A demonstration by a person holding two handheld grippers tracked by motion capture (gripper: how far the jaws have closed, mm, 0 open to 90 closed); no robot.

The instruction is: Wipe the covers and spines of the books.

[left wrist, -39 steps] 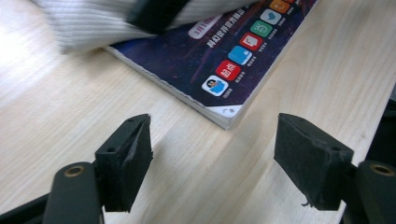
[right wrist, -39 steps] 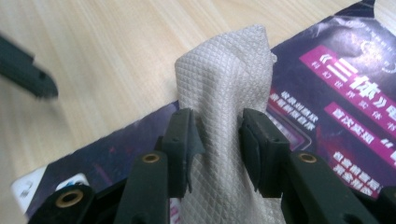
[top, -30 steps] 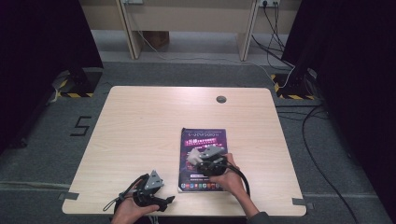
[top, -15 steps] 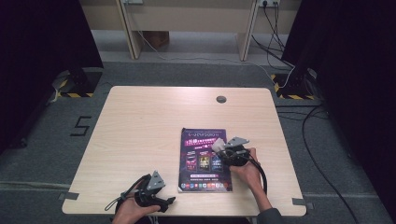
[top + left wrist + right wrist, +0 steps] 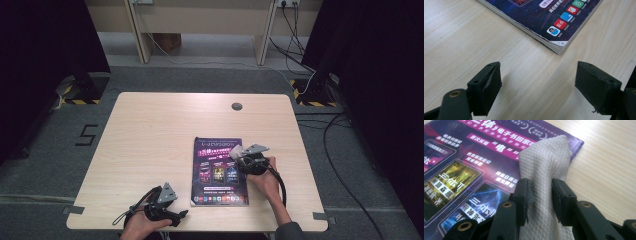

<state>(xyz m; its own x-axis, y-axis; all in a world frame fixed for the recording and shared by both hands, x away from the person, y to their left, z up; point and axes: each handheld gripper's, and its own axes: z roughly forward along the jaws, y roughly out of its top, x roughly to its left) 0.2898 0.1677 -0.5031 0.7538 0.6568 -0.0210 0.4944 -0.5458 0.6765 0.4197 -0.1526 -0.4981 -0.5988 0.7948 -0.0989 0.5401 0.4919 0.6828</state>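
Right gripper (image 5: pixel 540 192) shifted right, clamping cloth (image 5: pixel 544 167) on magazine (image 5: pixel 461 170)

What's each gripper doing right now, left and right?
Left gripper: open, nothing between its jaws, beside the magazine corner.
Right gripper: shut on the white cloth, over the magazine's right edge.

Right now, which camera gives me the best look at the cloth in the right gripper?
The right gripper view: the cloth fills the frame's middle, pinched between the right gripper jaws, its weave clear, lying on the magazine. The high view shows it as a small pale patch at the magazine's right edge.
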